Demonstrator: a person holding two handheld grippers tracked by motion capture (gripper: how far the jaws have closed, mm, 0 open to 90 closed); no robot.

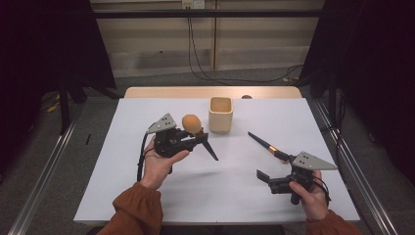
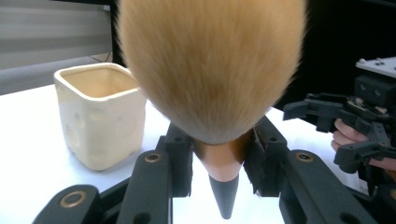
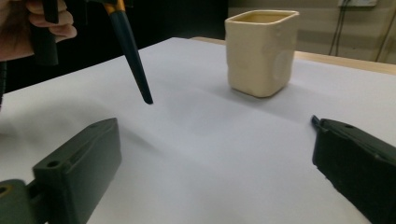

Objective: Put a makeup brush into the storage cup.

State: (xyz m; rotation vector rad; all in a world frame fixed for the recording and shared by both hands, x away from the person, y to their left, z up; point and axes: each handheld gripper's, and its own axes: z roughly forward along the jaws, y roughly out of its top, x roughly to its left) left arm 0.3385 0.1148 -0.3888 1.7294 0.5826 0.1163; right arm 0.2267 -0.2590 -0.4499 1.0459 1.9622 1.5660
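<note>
Above the white table [image 1: 147,196], a fluffy tan makeup brush [image 1: 192,123] was clamped by its copper collar between the jaws of the left gripper [image 1: 195,137], bristles up and dark pointed handle slanting down clear of the surface. From the left gripper view the bristle head [image 2: 210,65] loomed huge, the pads pressing the collar on both sides, a detail too small to read from above. Just beside the brush stood a cream square cup [image 1: 220,114]. Only the high view caught a second, slimmer brush [image 1: 264,143] lying on the table near the right gripper [image 1: 274,171]. Along the right gripper view its jaws stood wide apart with nothing between them
</note>
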